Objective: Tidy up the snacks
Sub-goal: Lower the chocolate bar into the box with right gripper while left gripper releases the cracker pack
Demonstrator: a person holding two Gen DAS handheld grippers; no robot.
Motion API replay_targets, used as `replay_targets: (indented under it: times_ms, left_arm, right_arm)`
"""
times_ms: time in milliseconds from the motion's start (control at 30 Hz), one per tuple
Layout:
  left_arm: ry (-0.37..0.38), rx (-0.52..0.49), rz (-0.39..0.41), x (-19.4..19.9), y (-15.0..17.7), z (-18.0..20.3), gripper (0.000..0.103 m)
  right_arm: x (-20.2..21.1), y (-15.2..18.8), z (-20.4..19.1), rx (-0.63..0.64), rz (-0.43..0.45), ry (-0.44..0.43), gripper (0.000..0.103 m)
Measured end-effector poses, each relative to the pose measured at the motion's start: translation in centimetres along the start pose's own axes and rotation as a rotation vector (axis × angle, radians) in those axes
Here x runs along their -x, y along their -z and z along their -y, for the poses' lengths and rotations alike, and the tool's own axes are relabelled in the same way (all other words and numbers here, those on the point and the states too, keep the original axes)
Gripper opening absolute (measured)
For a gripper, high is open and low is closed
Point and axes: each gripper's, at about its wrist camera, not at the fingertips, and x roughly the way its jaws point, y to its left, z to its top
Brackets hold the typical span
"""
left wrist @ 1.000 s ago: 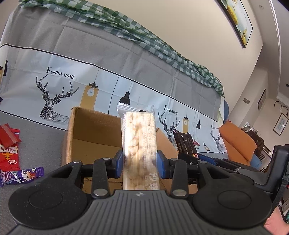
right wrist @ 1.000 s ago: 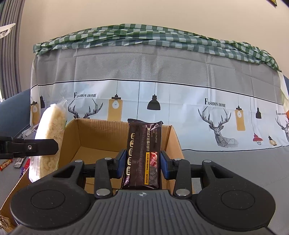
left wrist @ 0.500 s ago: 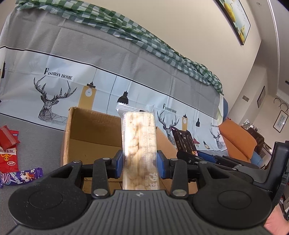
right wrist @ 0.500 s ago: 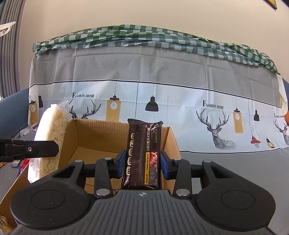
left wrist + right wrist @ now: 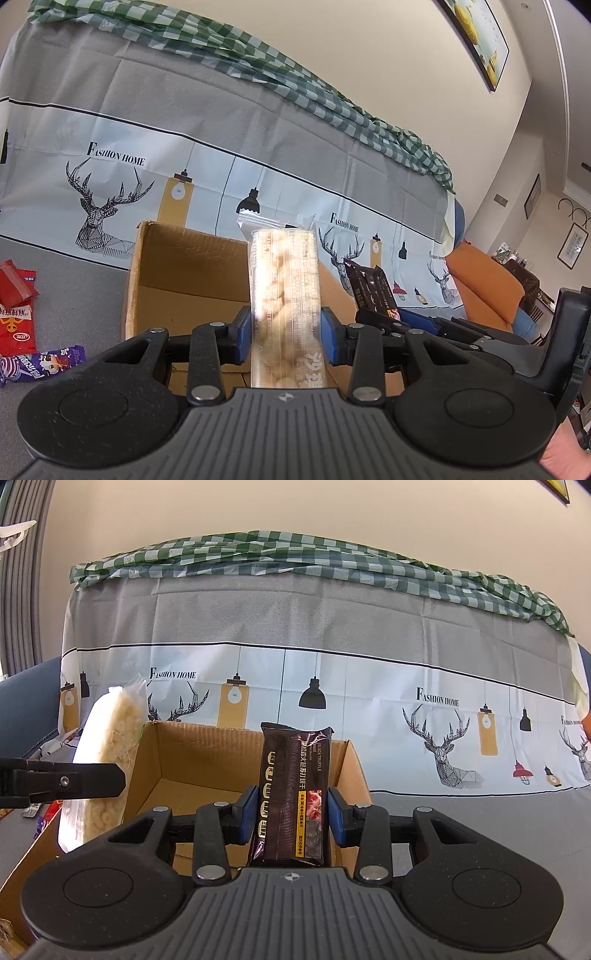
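Above the open cardboard box (image 5: 207,771), the left claw (image 5: 284,330) clamps an upright clear bag of pale snacks (image 5: 284,295), and beside it the right claw (image 5: 291,810) pinches a dark cracker packet (image 5: 293,794).

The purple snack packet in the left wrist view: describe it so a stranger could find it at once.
Start at the open cardboard box in front of the deer-print cloth, then look left along the grey surface. There, nearest the camera, lies the purple snack packet, flat, below the red packets. It is the only purple wrapper, printed with a cartoon cow.
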Motion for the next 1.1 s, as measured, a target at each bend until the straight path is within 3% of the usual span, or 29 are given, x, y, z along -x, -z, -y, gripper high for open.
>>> replay_targets:
  times_ms: [1100]
  left_arm:
    - [0.012, -0.011, 0.005, 0.15, 0.03, 0.48, 0.041]
  right_arm:
    - [-0.05, 0.02, -0.28, 0.006, 0.002, -0.002, 0.041]
